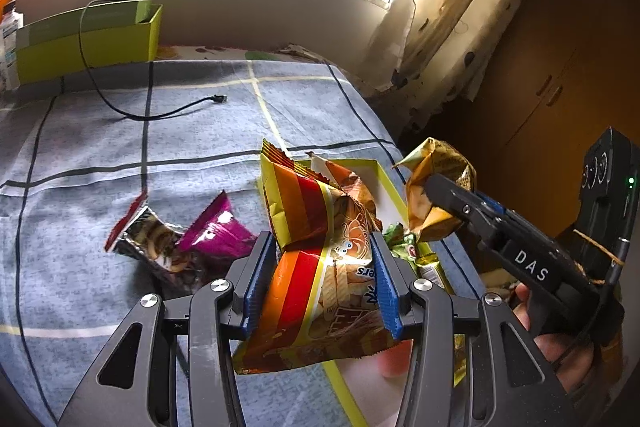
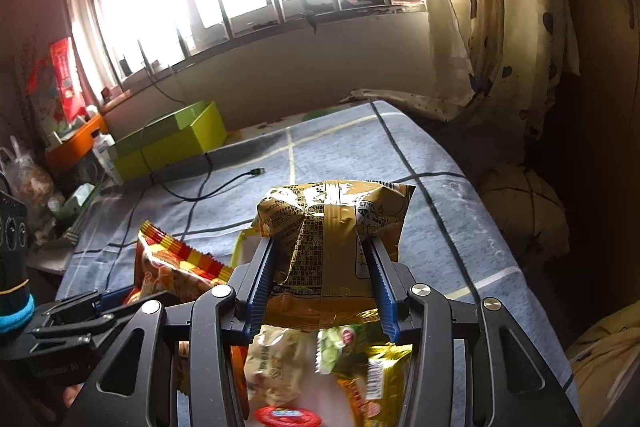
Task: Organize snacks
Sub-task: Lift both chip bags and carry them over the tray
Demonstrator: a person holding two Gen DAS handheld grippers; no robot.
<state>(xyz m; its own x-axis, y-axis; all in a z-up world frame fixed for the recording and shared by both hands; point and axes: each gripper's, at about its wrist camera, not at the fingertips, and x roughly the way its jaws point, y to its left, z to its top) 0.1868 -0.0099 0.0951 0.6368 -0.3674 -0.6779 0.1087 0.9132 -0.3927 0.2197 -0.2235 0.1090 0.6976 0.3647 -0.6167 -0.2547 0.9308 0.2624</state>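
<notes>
My left gripper (image 1: 324, 267) is shut on an orange, red and yellow striped snack bag (image 1: 316, 227), its blue pads pressing both sides. The bag hangs over the near left rim of a shallow yellow-edged box (image 1: 386, 183) lying on the bed. My right gripper (image 2: 320, 267) is shut on a crinkled gold snack bag (image 2: 332, 227) held above the same box. Green and gold packets (image 2: 360, 359) lie in the box below it. In the left wrist view the gold bag (image 1: 436, 195) hangs to the right of the striped one. The striped bag (image 2: 176, 263) shows at the left in the right wrist view.
A purple packet (image 1: 216, 227) and a silvery dark packet (image 1: 148, 239) lie on the blue checked bedcover (image 1: 120, 155) left of the box. A black cable (image 1: 160, 115) runs across the cover. A green box (image 1: 88, 43) stands at the far left by the wall; curtains hang at the right.
</notes>
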